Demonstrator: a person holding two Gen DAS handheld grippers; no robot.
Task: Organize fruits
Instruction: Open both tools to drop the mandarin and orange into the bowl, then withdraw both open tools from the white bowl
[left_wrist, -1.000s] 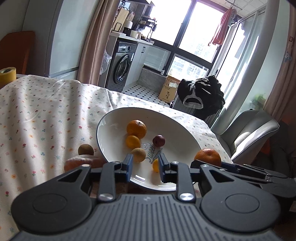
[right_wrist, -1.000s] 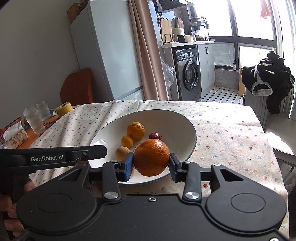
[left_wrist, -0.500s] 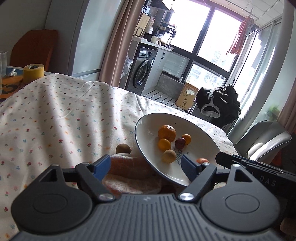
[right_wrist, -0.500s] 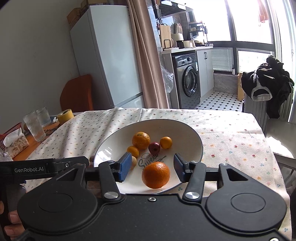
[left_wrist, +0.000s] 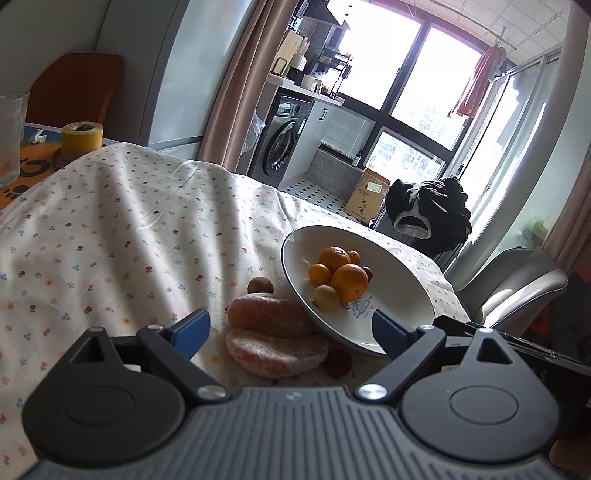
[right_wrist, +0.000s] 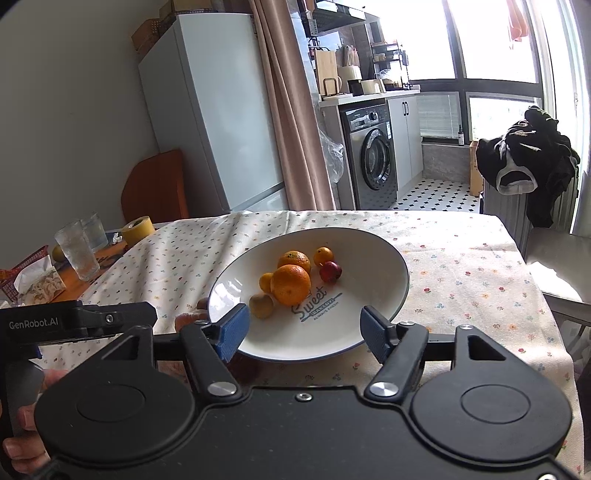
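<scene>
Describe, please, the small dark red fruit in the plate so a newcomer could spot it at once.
Find the white plate on the floral tablecloth. Among the fruit in it, the dark red fruit lies on the right of the cluster; it is the only one not orange or yellowish.

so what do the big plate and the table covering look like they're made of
The plate looks like glazed ceramic: glossy white, a thin dark rim, printed lettering and soft window glare. It could be melamine; the look alone leaves that open. The tablecloth seems to be thin woven cotton with a matte finish: it creases, drapes over the table edge and carries a small floral print.
</scene>
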